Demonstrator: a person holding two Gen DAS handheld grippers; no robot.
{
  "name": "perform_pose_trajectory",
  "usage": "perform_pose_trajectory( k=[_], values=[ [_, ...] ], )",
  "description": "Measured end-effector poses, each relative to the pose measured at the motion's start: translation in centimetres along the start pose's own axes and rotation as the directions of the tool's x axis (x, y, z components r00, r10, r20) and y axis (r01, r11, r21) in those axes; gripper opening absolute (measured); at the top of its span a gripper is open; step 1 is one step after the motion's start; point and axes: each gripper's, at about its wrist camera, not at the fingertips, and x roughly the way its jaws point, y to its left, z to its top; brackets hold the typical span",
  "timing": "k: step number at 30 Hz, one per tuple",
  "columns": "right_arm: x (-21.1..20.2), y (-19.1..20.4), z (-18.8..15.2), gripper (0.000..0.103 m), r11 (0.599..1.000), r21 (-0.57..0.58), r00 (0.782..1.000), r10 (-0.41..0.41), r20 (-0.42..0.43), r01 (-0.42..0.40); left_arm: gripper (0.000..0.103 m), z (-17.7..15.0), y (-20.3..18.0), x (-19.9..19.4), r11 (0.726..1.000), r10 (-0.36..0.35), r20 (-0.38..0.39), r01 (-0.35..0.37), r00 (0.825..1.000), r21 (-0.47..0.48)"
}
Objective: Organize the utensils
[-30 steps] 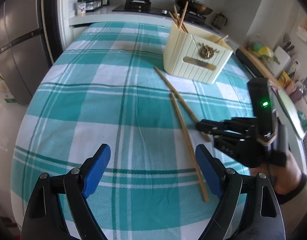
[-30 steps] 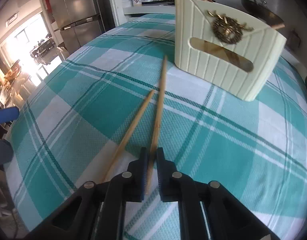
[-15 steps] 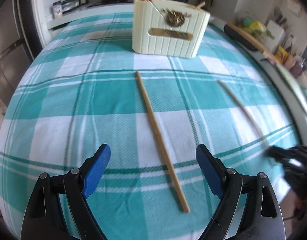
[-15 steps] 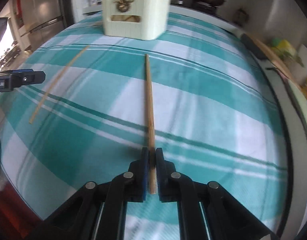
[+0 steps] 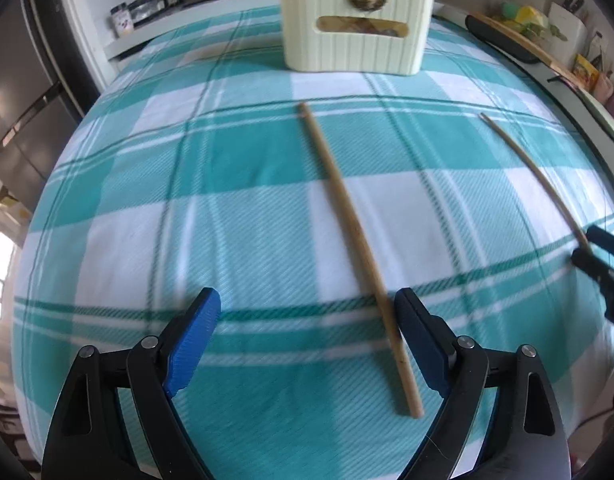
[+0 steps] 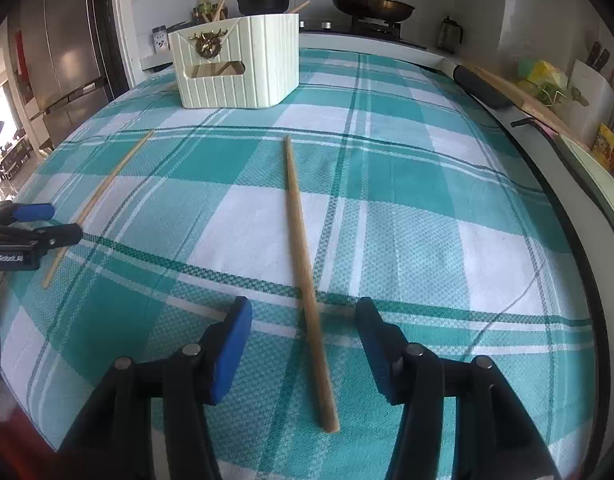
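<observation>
Two chopsticks are seen lying flat and well apart on the bench (image 6: 447, 208), which is covered by a teal and white checked cloth.

The left claw (image 5: 307, 344) is held wide open above the cloth. One chopstick (image 5: 355, 240) lies between its blue pads, close beside the right-hand pad (image 5: 421, 344); whether that pad is touched cannot be told, and nothing is gripped. In the right wrist view the same claw (image 6: 47, 224) is seen at the left edge, with that chopstick (image 6: 99, 200) running under its tips.

The right claw (image 6: 303, 344) has just been opening and is now about half open. The other chopstick (image 6: 303, 272) lies on the cloth between its pads (image 6: 233, 344), clear of both, so it is not held. In the left wrist view this claw (image 5: 595, 248) is seen at the right edge, with the near end of that chopstick (image 5: 543, 176) at its tips.

A cream ribbed holder (image 6: 243, 68) is stood at the far side of the bench, beyond the far tips of both chopsticks and apart from them. More chopsticks (image 6: 223, 4) are seen sticking up out of it. A gold ornament (image 6: 207, 44) is fixed on its front above a slot handle.

Behind the bench a stove is seen with a black pot (image 6: 263, 0) and a pan (image 6: 371, 4).
</observation>
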Motion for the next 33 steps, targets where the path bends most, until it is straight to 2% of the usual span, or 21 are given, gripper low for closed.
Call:
perform_pose_trajectory(
  k=[7,12,17,20,23,24,25,27,30,33],
  values=[
    [-0.2,0.1,-0.6,0.056,1.0,0.008,0.999,-0.006,0.045,0.006,0.093,-0.8,1.1,-0.2,1.0,-0.012,-0.009,0.012,1.0,0.001],
    [-0.3,0.1,-0.7,0.056,1.0,0.011,0.999,-0.007,0.052,0.007,0.099,-0.9,1.6,0.0,1.0,-0.02,-0.012,0.021,1.0,0.011],
    [-0.3,0.1,-0.7,0.056,1.0,0.011,0.999,-0.006,0.052,0.005,0.1,-1.1,2.1,-0.1,0.999,-0.027,-0.016,0.027,1.0,0.017],
    [-0.3,0.1,-0.5,0.056,1.0,0.018,1.0,-0.009,0.025,0.008,0.1,-1.2,2.5,-0.2,1.0,-0.026,-0.02,0.027,0.999,0.015],
    [-0.5,0.2,0.0,0.056,0.999,0.028,0.998,-0.019,-0.057,0.02,0.1,-1.5,2.9,-0.4,0.999,-0.027,-0.028,0.028,0.999,0.02],
    [-0.7,0.4,0.0,0.053,0.999,0.03,0.996,-0.021,-0.084,0.024,0.1,-1.6,3.0,-0.4,0.999,-0.028,-0.03,0.028,0.999,0.021],
    [-0.7,0.4,0.0,0.042,0.999,0.036,0.995,-0.013,-0.098,0.017,0.1,-1.6,3.1,-0.4,0.999,-0.029,-0.032,0.03,0.999,0.021],
    [-0.9,0.7,0.0,0.031,0.998,0.055,0.993,0.011,-0.116,-0.005,0.099,-1.7,3.3,-0.5,0.999,-0.032,-0.035,0.033,0.999,0.021],
    [-1.1,1.3,0.2,0.03,0.992,0.089,0.987,0.104,-0.126,-0.093,0.098,-1.5,3.3,-0.5,0.999,-0.045,-0.045,0.046,0.998,0.028],
    [-1.1,1.5,0.6,0.031,0.989,0.1,0.982,0.127,-0.142,-0.113,0.096,-0.9,3.5,-0.8,0.996,-0.077,-0.053,0.079,0.996,0.05]
  ],
)
